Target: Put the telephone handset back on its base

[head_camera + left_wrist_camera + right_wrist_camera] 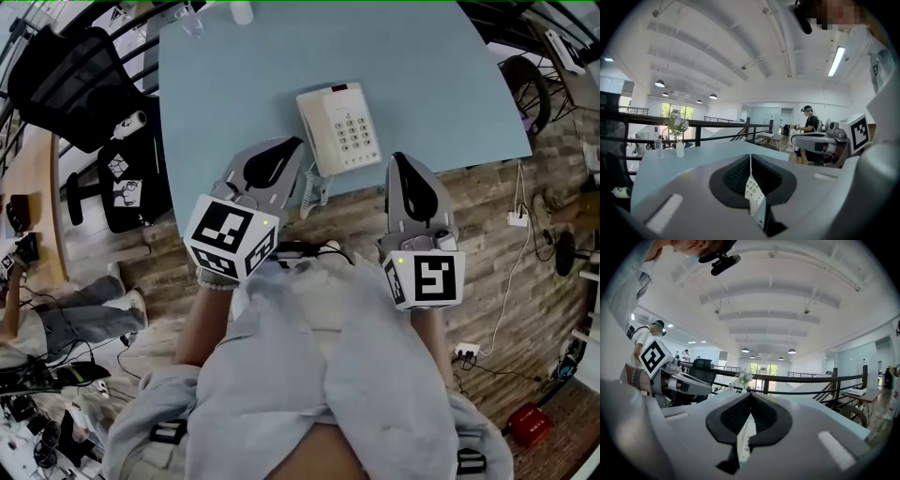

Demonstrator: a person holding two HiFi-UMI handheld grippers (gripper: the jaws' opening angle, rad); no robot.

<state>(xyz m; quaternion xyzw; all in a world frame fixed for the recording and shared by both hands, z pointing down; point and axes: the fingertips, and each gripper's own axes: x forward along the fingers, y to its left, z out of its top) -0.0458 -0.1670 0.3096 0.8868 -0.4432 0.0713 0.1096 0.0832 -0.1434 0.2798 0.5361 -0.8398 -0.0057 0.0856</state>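
A cream telephone lies on the light blue table near its front edge. Its handset rests along the left side of the base, and the coiled cord hangs off the table edge. My left gripper is shut and empty, its tip just left of the phone. My right gripper is shut and empty too, just right of the phone at the table edge. In the left gripper view the shut jaws show a sliver of the keypad between them. The right gripper view shows its own gripper the same way.
A black office chair stands left of the table. A vase and a glass sit at the table's far edge. Cables and a power strip lie on the wooden floor at the right. A person stands in the background.
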